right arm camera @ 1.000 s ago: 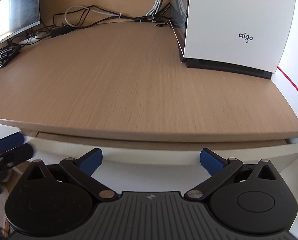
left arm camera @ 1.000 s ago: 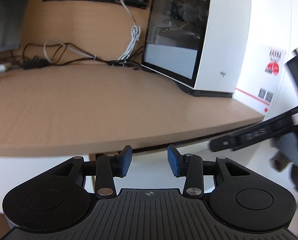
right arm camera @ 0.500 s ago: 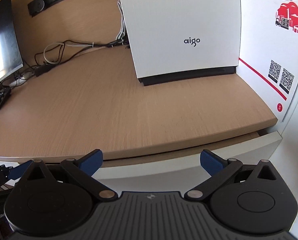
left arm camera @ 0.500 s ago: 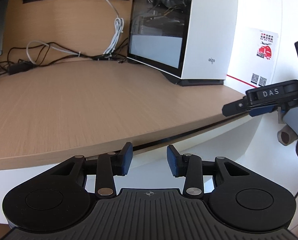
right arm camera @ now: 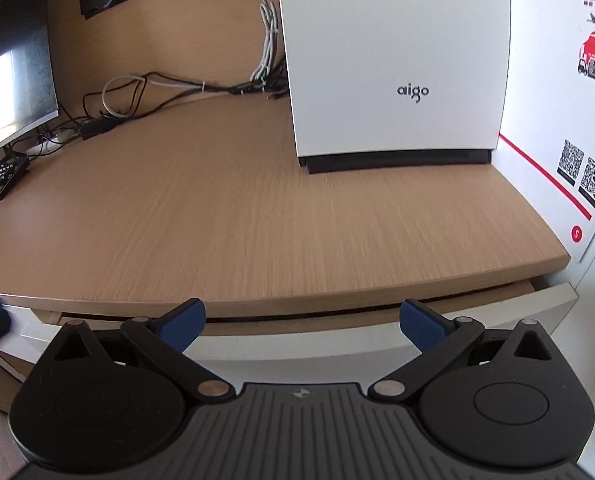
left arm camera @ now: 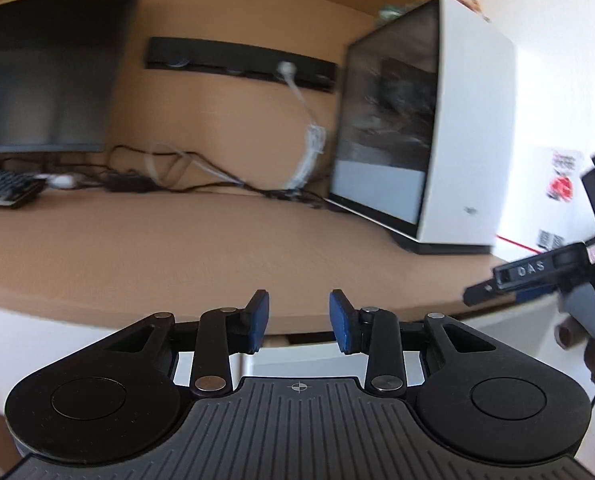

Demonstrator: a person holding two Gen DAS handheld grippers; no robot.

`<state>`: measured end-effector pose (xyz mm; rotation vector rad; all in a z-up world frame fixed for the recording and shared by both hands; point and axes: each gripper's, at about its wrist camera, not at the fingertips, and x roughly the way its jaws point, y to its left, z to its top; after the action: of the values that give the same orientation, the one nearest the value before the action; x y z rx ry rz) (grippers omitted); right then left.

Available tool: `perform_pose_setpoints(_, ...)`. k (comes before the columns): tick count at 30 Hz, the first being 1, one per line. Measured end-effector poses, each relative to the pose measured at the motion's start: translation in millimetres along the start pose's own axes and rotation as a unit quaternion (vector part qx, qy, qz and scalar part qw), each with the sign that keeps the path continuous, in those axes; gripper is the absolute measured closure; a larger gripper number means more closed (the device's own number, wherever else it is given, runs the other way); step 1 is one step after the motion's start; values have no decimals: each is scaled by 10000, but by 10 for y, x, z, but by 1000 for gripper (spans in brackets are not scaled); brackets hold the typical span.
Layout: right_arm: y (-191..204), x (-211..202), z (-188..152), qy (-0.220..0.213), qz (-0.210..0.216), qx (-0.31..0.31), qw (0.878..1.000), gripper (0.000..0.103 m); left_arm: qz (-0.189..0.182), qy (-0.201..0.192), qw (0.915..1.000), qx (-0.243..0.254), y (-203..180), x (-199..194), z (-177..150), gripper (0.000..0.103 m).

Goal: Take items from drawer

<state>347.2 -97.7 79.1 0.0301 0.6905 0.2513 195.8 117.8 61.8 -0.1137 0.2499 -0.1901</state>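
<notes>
The computer case (right arm camera: pixel 393 60) stands on the desk (right arm camera: pixel 237 232), right of the monitor (right arm camera: pixel 9 64), above the drawer (right arm camera: pixel 297 344).

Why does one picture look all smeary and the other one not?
Left wrist view: motion blur smears the computer case, cables and monitor. Right wrist view: sharp, the case's logo readable, though the fisheye bends the desk edge.

Daylight's decent on my end, pretty bright overall. Left wrist feed is smeared with motion blur, the PC case (left arm camera: pixel 429 136) and cables (left arm camera: pixel 201 168) are mush, and the wall on the right blows out white. Right wrist feed is sharp, with glare on the monitor (right arm camera: pixel 5 80). Heavy fisheye bending the desk (right arm camera: pixel 257 220) edges in both.
</notes>
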Motion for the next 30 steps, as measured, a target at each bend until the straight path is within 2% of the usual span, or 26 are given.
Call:
perform_pose_setpoints(3, 35, 49, -4, 2, 50, 19, 10000, 0, 77, 264, 9994, -187, 82, 116, -54, 66)
perform_pose_setpoints(6, 89, 75, -20, 50, 85, -37, 9999, 0, 100, 357, 9987, -354, 172, 182, -66, 66)
perform_pose_setpoints(11, 107, 94, -36, 27, 47, -129, 9999, 0, -82, 628, 9968, -495, 244, 352, -120, 63)
perform_pose_setpoints(16, 69, 121, -53, 39, 56, -155, 9999, 0, -191, 654, 9956, -643, 317, 421, -149, 63)
perform_pose_setpoints(20, 52, 130, -80, 42, 93, -233, 9997, 0, -344, 696, 9957, -506, 310, 433, -147, 57)
perform_pose_setpoints(26, 49, 154, -81, 1, 71, -247, 9997, 0, -486, 785, 9945, -491, 329, 419, -143, 56)
perform_pose_setpoints(30, 90, 206, -37, 136, -59, -264, 9995, 0, -545, 832, 9939, -484, 329, 375, -140, 56)
